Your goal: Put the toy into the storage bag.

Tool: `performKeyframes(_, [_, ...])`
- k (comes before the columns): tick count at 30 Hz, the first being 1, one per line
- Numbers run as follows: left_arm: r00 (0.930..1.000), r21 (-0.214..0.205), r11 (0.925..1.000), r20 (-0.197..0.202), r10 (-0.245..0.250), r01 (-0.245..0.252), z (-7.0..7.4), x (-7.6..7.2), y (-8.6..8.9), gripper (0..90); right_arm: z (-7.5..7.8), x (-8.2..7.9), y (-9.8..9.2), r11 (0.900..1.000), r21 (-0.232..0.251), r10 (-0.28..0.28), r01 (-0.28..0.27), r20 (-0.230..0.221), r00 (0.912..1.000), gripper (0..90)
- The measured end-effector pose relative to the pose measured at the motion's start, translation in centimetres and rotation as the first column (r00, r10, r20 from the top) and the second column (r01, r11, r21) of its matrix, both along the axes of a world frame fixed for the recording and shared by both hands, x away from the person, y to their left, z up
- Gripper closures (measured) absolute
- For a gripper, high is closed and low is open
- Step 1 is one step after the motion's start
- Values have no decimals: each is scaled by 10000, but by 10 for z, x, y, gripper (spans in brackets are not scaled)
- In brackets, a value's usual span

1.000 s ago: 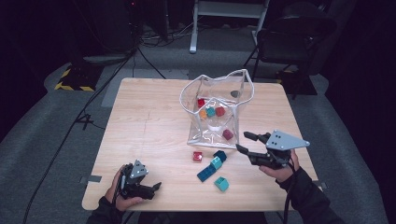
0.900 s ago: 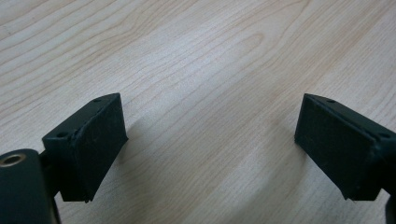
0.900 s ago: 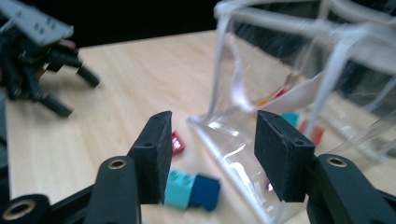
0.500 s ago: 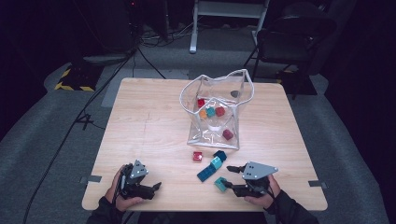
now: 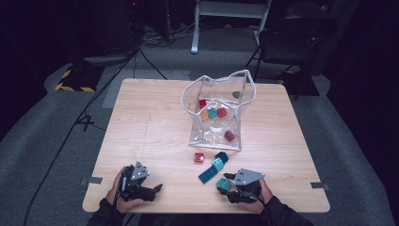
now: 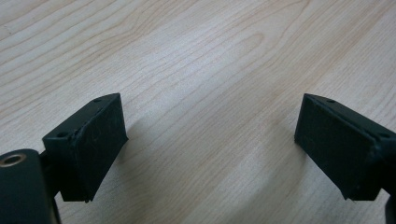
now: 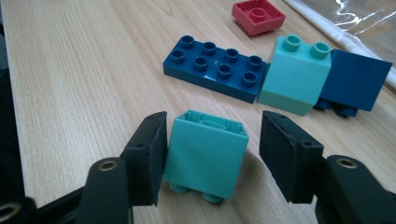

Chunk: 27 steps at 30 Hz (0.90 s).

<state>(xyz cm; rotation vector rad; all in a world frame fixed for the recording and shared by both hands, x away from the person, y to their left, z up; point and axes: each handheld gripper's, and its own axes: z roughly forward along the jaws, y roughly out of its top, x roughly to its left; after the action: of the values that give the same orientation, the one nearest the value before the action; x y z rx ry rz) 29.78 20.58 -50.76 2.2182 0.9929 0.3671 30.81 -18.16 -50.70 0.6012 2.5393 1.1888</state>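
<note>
You are working at a wooden table (image 5: 150, 122). Toward its far middle a clear bag (image 5: 217, 113) is standing open, holding several small blocks. Just near of the bag, loose blocks are lying together: a flat dark blue brick (image 7: 215, 67), a teal block (image 7: 295, 77) touching its right end, a dark blue block (image 7: 357, 79) behind that, and a small red block (image 7: 258, 16) farther off. At the near edge, right of centre, your right tool (image 7: 212, 149) is straddling an upside-down teal cube (image 7: 205, 156); its left jaw is touching the cube, its right jaw is standing apart, so nothing is gripped. The jaws have just been opening. Your left tool (image 6: 210, 140) is resting released at the near left, jaws wide over bare wood.
</note>
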Motion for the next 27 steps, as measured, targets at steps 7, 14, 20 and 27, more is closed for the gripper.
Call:
performKeyframes(7, [10000, 10, 10000, 12, -3, 3, 0, 0, 0, 93, 1, -2, -2, 9996, -24, 293, -293, -55, 9996, 588])
performKeyframes(14, [10000, 2, 10000, 0, -1, 1, 0, 0, 0, 92, 9, -1, -18, 9995, 311, 64, -64, -16, 10000, 589])
performKeyframes(20, [10000, 2, 10000, 19, 11, -11, 0, 0, 0, 92, 19, 5, -31, 9960, 838, -293, 297, -65, 9995, 589])
performKeyframes(27, [10000, 0, 10000, 7, -2, 2, 0, 0, 0, 93, 36, 13, -45, 9899, 1219, -775, 724, 378, 9963, 589])
